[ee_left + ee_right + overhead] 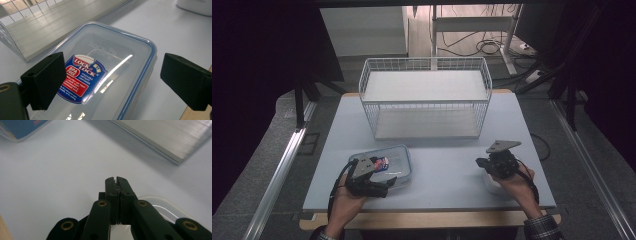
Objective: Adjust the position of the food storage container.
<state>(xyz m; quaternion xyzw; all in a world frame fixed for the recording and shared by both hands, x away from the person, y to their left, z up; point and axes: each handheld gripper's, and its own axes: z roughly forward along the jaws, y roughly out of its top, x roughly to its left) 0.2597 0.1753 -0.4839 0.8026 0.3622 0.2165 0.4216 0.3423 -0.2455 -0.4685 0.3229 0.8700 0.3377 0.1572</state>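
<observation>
at the left of the high view, the left gripper point(384, 186) hovers at the near edge of the clear lidded container point(398, 159), which lies flat on the pale worktop point(447, 165) in front of the wire basket point(426, 95). in the left gripper view its jaws stand wide open, one at each side of the picture, and the container point(117, 65) lies between and below them, its blue-rimmed lid facing up with a red and blue label point(81, 80) near the left jaw. neither jaw presses on it; whether they touch its sides i cannot tell. the basket's wire wall and its pale floor panel point(50, 27) run across the top left of that view.

further right, the wire basket stands upright toward the far side of the worktop, well apart from both hands.

at the right, the right gripper point(479, 162) is held above the worktop, with a second clear container point(492, 184) partly hidden under the hand. in the right gripper view the jaws point(116, 180) are closed together with nothing between them, pointing over bare worktop; the rounded rim of the clear container point(162, 203) shows just behind and beneath them, not gripped.

count: two grippers, one in each hand; two clear containers, one with a label; one wire basket; one worktop.
</observation>
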